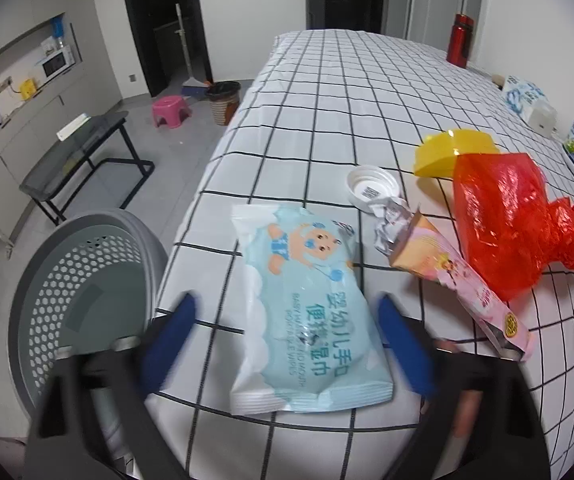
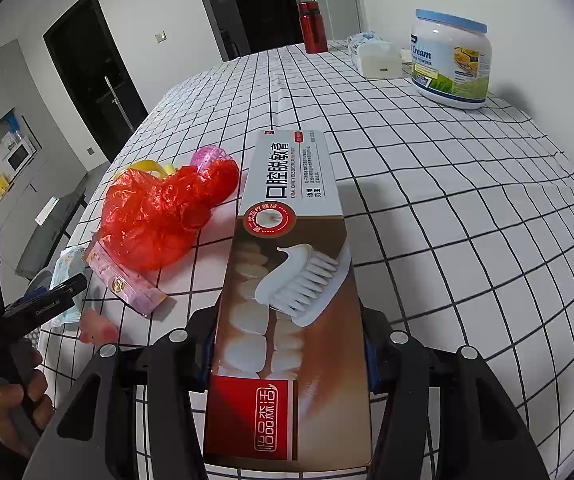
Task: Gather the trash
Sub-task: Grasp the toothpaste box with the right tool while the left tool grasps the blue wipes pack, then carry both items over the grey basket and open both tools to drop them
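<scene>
While the left tool (image 1: 287,320) hangs spread wide over the pale blue wet-wipes packet (image 1: 303,316) on the white, black-gridded cloth of the bench (image 1: 327,92), the right tool (image 2: 287,344) pinches a long red-and-brown toothpaste carton (image 2: 287,280). A grey perforated plastic basket (image 1: 75,292) stands on the grey tiled floor (image 1: 175,152) beside the bench's edge.

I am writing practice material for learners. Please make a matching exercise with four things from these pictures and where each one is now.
Things:
1. toothpaste box
2. wipes pack
3. grey basket
4. red flask

Places:
A. far end of table
B. on the floor by the table edge
C. clamped in the right gripper
D. lying between the open left gripper fingers

Pairs: 1-C, 2-D, 3-B, 4-A
</scene>
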Available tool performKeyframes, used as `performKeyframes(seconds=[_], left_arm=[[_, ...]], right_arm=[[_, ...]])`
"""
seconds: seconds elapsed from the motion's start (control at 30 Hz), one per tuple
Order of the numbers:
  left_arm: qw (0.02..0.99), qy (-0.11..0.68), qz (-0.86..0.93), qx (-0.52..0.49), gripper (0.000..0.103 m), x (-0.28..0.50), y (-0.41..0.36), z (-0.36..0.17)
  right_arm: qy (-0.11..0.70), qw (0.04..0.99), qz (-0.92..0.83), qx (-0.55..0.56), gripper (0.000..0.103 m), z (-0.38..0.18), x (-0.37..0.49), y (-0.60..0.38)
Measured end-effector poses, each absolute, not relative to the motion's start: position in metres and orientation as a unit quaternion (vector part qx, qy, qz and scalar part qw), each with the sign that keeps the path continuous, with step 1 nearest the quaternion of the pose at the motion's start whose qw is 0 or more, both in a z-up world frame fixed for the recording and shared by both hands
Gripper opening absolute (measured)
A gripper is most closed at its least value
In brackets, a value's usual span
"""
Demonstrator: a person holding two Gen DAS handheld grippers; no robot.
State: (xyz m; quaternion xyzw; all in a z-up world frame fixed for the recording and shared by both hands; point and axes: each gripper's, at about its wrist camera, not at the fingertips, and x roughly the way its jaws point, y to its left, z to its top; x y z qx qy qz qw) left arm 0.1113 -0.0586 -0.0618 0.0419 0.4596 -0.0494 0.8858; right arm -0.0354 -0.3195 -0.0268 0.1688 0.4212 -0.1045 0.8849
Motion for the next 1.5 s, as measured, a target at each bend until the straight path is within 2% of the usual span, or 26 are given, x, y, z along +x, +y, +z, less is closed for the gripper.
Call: performKeyframes(seconds=[0.03, 0.17, 0.53, 0.87, 1.5], left_arm=[[0.883, 0.465, -0.055, 0.043, 0.061, 0.112, -0.060, -0.063], [0.887, 0.457, -0.061, 0.040, 0.059, 0.106, -0.056, -0.061], [0.913, 0.404, -0.060, 0.013, 0.058, 0.075, -0.008, -0.009], [0.928, 0.373, -0.016, 0.000, 0.058, 0.062, 0.065, 0.014], [0.901, 0.428, 0.072, -0.021, 0.058, 0.064, 0.189, -0.042]], right_arm=[[0.422, 0.885, -0.105, 0.169, 0.051, -0.027, -0.035, -0.320], [0.419, 0.885, -0.108, 0.171, 0.051, -0.025, -0.038, -0.320], [0.387, 0.906, -0.086, 0.146, 0.051, 0.019, -0.040, -0.290], [0.363, 0.926, 0.025, 0.099, 0.051, 0.060, -0.004, -0.193], [0.477, 0.850, 0.221, 0.019, 0.051, -0.021, 0.081, 0.015]])
